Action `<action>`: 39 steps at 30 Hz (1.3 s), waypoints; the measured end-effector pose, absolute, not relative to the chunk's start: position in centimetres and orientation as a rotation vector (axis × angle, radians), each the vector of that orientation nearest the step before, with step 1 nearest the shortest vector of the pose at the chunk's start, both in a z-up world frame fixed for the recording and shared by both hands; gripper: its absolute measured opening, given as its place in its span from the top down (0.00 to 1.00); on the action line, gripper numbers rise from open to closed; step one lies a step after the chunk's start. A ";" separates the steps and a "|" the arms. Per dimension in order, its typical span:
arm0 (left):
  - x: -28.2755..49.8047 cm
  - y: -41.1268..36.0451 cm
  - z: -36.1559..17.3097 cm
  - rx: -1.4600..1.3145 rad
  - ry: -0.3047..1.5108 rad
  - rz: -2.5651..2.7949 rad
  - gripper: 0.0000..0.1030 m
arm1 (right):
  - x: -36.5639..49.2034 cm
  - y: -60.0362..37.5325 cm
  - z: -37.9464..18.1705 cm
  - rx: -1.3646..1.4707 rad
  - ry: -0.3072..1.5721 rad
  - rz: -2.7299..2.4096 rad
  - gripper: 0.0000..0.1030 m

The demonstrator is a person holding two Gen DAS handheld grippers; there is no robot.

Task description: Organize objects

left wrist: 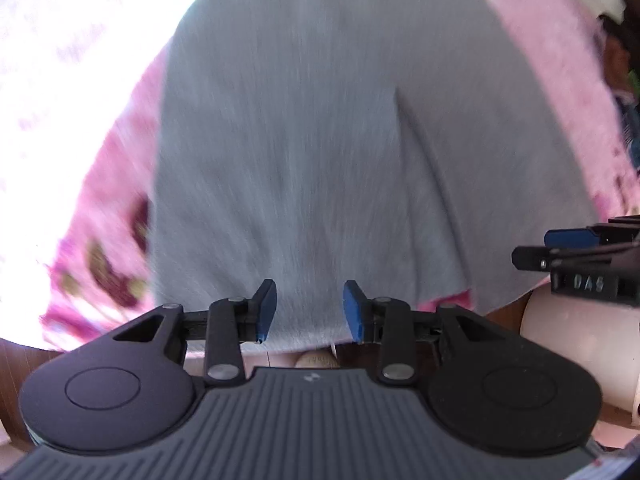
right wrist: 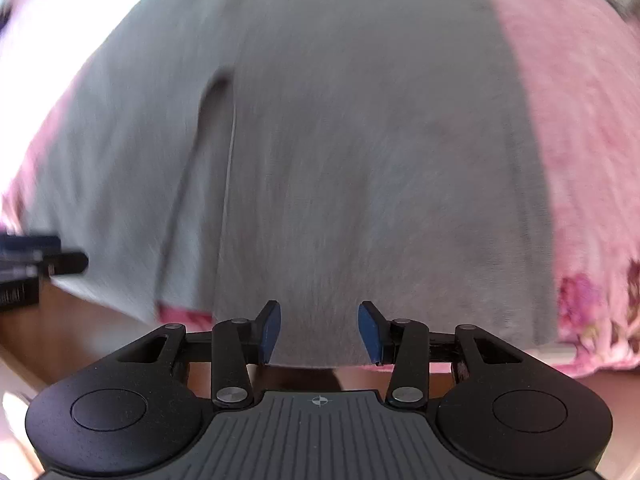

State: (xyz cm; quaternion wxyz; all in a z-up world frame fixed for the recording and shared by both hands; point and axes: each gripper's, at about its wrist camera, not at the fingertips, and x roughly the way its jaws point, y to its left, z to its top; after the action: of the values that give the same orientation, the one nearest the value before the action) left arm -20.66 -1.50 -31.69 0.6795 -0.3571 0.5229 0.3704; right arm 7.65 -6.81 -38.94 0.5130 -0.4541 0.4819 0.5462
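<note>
The grey cloth (left wrist: 304, 140) lies spread flat on the pink flowered cover (left wrist: 100, 248), its long axis running away from the person, with one raised fold (right wrist: 212, 152) along it. Its near edge is just in front of both grippers. The left gripper (left wrist: 309, 310) and the right gripper (right wrist: 319, 332) both stand open and hold nothing, side by side, about equally near. The pictures are blurred.

A grey cloth (left wrist: 320, 140) lies spread over a pink flowered sheet (left wrist: 100, 248), blurred. The left tool (left wrist: 309, 309) hangs over its near edge, jaws apart and empty; the right tool (left wrist: 532, 254) enters at right
</note>
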 end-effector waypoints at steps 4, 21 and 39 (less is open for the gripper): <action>-21.0 1.2 -27.7 -0.759 1.060 0.856 0.66 | 9.0 -5.1 -34.4 -0.967 1.092 1.341 0.61; -13.4 34.1 -31.0 -0.686 0.864 1.020 0.61 | 18.5 19.8 -38.0 -0.834 0.924 1.453 0.61; -6.4 55.9 -42.0 -0.776 0.859 0.841 0.63 | 25.3 46.7 -44.2 -0.626 0.930 1.558 0.56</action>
State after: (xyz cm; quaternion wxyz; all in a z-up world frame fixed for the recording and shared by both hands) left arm -6.36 55.86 -42.04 0.7548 -0.3556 0.3938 0.3857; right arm 25.28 46.74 -44.23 0.5739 -0.2670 0.3969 0.6647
